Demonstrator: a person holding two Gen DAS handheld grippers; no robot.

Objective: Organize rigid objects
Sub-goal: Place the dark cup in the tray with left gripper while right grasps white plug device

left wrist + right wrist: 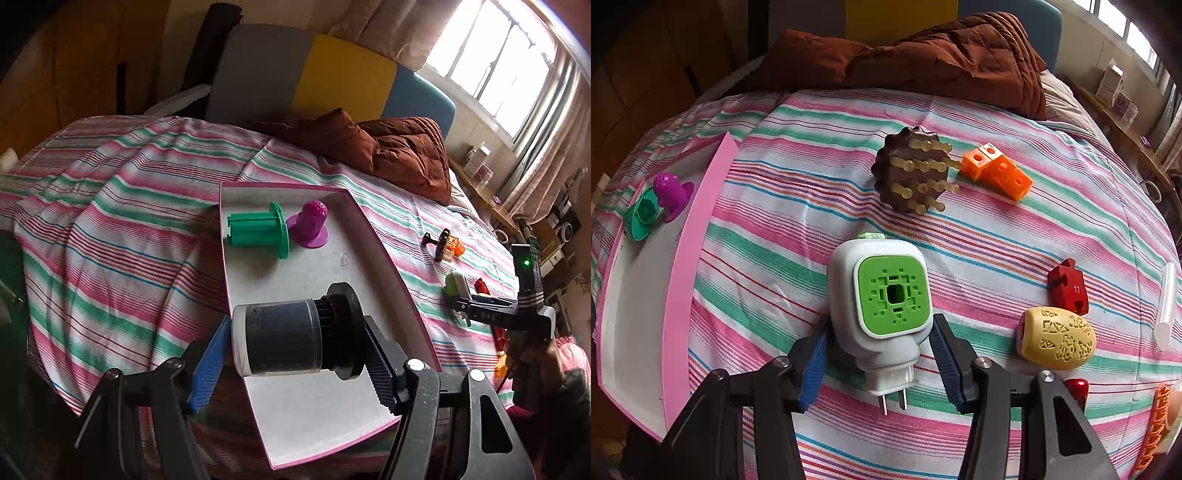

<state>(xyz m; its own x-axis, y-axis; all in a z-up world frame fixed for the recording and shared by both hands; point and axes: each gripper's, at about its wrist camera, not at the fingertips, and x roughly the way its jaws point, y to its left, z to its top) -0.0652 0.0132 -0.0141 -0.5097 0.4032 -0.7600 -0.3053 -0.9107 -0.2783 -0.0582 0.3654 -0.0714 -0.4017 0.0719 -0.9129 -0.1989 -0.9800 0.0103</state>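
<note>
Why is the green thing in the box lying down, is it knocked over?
Maybe. In the pink box, the green spool lies on its side, its flange leaning against the upright purple cone. The brown peg brush on the bed is also tipped on edge.

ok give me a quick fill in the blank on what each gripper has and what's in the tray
1. The left gripper holds a black ____ over the tray.
2. The tray already holds a purple piece and a ____ spool.
3. The right gripper straddles a white plug-in device with a ____ face.
4. Beside the brown brush lie ____ cubes.

Missing words: jar; green; green; orange
</note>
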